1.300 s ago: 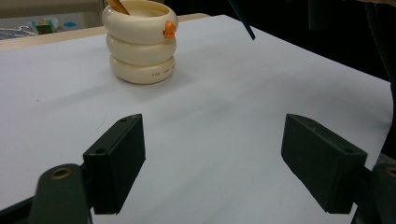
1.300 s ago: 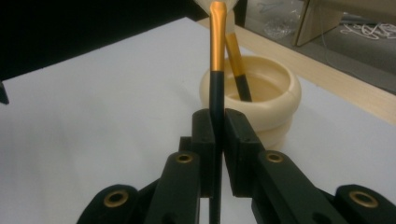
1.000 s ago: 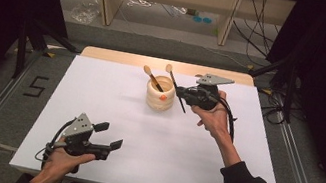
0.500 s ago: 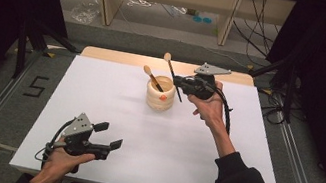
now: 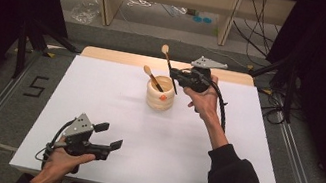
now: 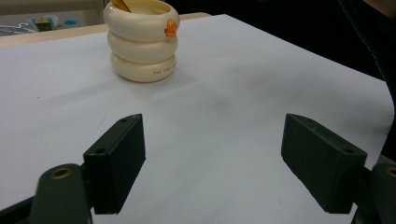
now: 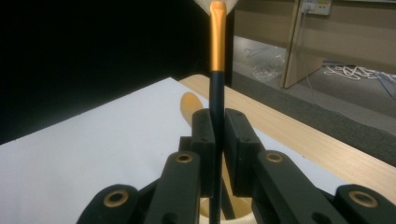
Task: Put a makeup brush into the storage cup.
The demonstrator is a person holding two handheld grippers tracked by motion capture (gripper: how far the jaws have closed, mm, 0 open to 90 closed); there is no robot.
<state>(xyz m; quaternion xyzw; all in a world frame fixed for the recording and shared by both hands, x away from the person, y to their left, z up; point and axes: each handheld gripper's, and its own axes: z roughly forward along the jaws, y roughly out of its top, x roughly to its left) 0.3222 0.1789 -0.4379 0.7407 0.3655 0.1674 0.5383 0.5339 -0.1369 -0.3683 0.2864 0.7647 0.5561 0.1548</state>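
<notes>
White sheeting covers the tabletop [image 5: 115,93], with a strip of bare wood along its far edge and dark surroundings on both sides. Nearest the person, at the front left corner, the left hand [image 5: 61,165] holds the left gripper [image 5: 110,136] low over the sheet; its jaws stand wide apart with nothing between them, as the left gripper view [image 6: 212,163] confirms, where bare white surface lies between the two black pads. Farther in, near the middle of the tabletop toward its far half, stands a cream ringed holder [image 5: 160,93], built of three stacked rounded bands with a small orange mark [image 5: 163,98] at its rim. A wooden spoon [image 5: 152,77] leans inside it, bowl upward, tilted to the left. Just right of the holder and above it, the right hand [image 5: 206,101] carries the right gripper [image 5: 173,76], clamped on the dark handle of a second spoon [image 5: 167,63]. This spoon rises steeply, its pale bowl uppermost and its lower end pointing down at the holder's right rim. In the right gripper view, the jaws [image 7: 218,140] press on the dark handle from both sides; above them the shaft turns orange. Beyond the tabletop lie grey floor, wooden shelf legs [image 5: 108,0] and loose cables [image 5: 259,22].
</notes>
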